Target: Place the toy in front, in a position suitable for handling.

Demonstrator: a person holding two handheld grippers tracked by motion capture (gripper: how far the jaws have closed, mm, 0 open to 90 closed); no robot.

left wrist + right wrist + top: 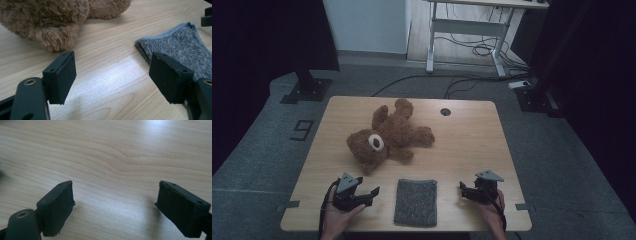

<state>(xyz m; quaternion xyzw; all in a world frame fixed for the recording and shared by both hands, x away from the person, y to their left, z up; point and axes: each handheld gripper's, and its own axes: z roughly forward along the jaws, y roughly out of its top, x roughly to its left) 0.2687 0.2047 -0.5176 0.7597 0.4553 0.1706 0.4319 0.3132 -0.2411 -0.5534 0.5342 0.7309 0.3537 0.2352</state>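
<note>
- High view: folded grey knit cloth [415,202] lies flat at the near edge of the wooden counter [472,140], right between the left gripper [371,194] and right gripper [463,190], so either could reach it.
- Both sets of jaws are spread wide with nothing in them, looks like staging for a two-sided pickup.
- Brown teddy bear [387,136] sprawls on its back farther up the counter, clear of the cloth.
- Left gripper view: cloth [180,50] just ahead.

the teddy bear [387,137] is shaggy brown with a pale cream muzzle. the folded cloth [415,201] is speckled grey knit, light grey along its hem. the table [472,145] is pale wood with wavy grain. both grippers are black.
</note>
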